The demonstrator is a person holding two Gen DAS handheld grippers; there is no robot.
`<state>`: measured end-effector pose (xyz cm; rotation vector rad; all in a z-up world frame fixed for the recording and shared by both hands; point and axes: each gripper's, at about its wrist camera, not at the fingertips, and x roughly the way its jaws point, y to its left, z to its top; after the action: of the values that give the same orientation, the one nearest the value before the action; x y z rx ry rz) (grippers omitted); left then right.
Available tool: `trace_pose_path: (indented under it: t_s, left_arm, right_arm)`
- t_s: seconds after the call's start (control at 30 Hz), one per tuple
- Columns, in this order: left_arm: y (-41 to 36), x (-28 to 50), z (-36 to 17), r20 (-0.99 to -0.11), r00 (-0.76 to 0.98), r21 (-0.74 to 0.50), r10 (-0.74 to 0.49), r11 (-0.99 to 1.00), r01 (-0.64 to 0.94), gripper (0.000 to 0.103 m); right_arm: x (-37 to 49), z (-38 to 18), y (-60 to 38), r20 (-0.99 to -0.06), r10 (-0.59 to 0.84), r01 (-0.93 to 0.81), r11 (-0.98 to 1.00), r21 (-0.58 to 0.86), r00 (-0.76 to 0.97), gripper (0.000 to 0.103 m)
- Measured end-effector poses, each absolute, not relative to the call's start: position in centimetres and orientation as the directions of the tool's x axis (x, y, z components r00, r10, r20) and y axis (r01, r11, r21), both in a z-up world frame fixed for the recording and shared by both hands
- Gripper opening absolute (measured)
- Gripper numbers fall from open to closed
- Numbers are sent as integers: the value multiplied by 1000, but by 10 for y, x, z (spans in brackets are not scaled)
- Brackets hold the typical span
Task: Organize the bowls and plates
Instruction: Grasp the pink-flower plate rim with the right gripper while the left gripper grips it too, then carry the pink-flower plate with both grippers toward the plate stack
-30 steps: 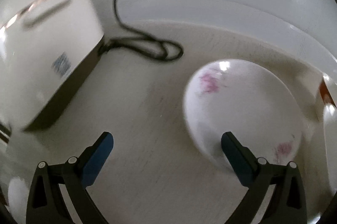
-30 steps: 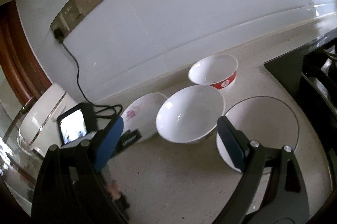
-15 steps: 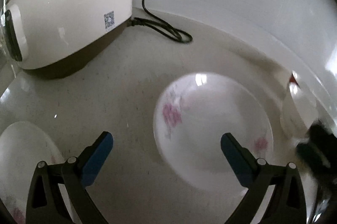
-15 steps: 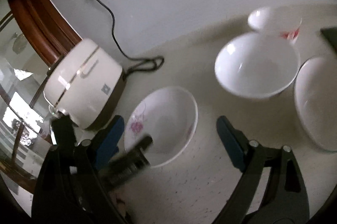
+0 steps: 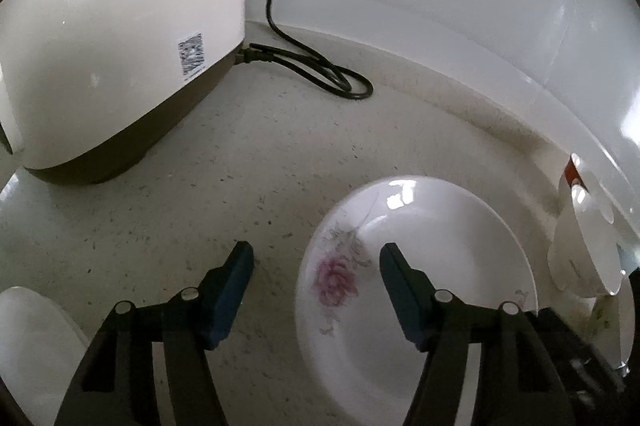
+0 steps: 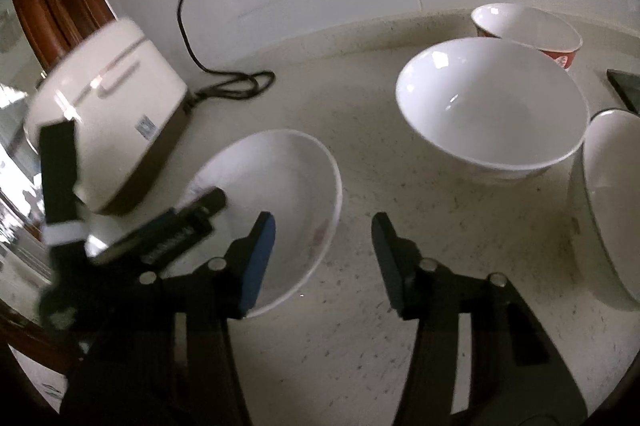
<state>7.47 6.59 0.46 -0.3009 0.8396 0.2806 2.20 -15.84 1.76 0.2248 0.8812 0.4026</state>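
On the pale speckled stone countertop (image 6: pixel 360 326), a shallow white ceramic plate with pink flower prints (image 5: pixel 420 266) lies flat, and both grippers straddle its rim from opposite sides. Seen from the left wrist, the left gripper (image 5: pixel 316 290) points down at the plate's rim at about 9 o'clock of the plate; one blue-padded finger stands over the plate's inside, the other over bare counter, and the jaws are closing with the rim between them, the pads not pressing on it. Seen from the right wrist, the right gripper (image 6: pixel 322 256) straddles the opposite edge at about 4 o'clock of the flowered plate (image 6: pixel 280 186); its jaws are closing too, with the rim between the fingers and a gap on each side. The left gripper (image 6: pixel 172 226) shows there as a dark blurred shape over the plate at 9 o'clock.

A white rice cooker with a brown base (image 5: pixel 120 46) stands at 10 o'clock of the plate, its black power cord (image 5: pixel 320 74) looped on the counter behind. At 2 o'clock of the plate sits a large plain white bowl (image 6: pixel 492 106), with a white bowl with a red outside (image 6: pixel 528 30) just behind it and a second white plate (image 6: pixel 612 206) at the right edge of the right wrist view.
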Motion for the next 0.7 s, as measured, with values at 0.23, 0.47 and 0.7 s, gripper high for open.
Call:
trace_pose_path:
  t_s: [0.23, 0.47, 0.7]
  left_arm:
    - [73, 73, 6, -749, 655, -191, 102, 913, -361, 56]
    - [68, 70, 7, -746, 664, -213, 52, 926, -311, 33]
    - [67, 70, 5, -739, 674, -246, 3, 930, -273, 24]
  right_arm:
    - [37, 9, -146, -719, 442, -275, 897, 346, 537, 43]
    - [37, 6, -139, -732, 442, -303, 896, 326, 518, 20]
    - [35, 7, -155, -728, 447, -250, 895, 371, 520, 18]
